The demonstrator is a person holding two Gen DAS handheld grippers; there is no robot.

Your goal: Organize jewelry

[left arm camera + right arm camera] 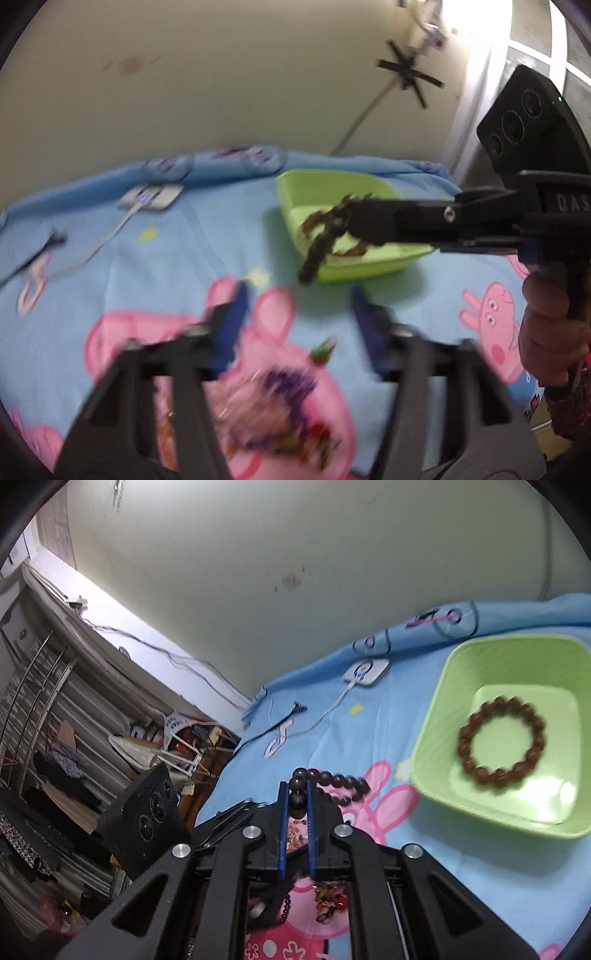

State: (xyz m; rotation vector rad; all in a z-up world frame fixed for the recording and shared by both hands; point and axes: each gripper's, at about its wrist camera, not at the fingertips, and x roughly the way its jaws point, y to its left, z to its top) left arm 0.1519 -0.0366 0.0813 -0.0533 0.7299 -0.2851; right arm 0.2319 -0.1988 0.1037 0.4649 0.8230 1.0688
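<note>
A green square bowl (436, 746) sits on the blue cartoon bedsheet and holds a brown bead bracelet (501, 740). My right gripper (297, 794) is shut on a dark bead bracelet (332, 780) and holds it in the air to the left of the bowl. In the left wrist view the right gripper (341, 221) hangs over the bowl (295, 188) with the dark bracelet (314, 258) dangling from it. My left gripper (297, 295) is open and empty above a blurred pile of jewelry (280, 410) on the sheet.
A white charger puck with a cable (365, 672) and a small black item (299, 708) lie on the sheet at the back left. A cluttered shelf (110, 720) stands off the bed's left edge. The wall (221, 74) is close behind the bed.
</note>
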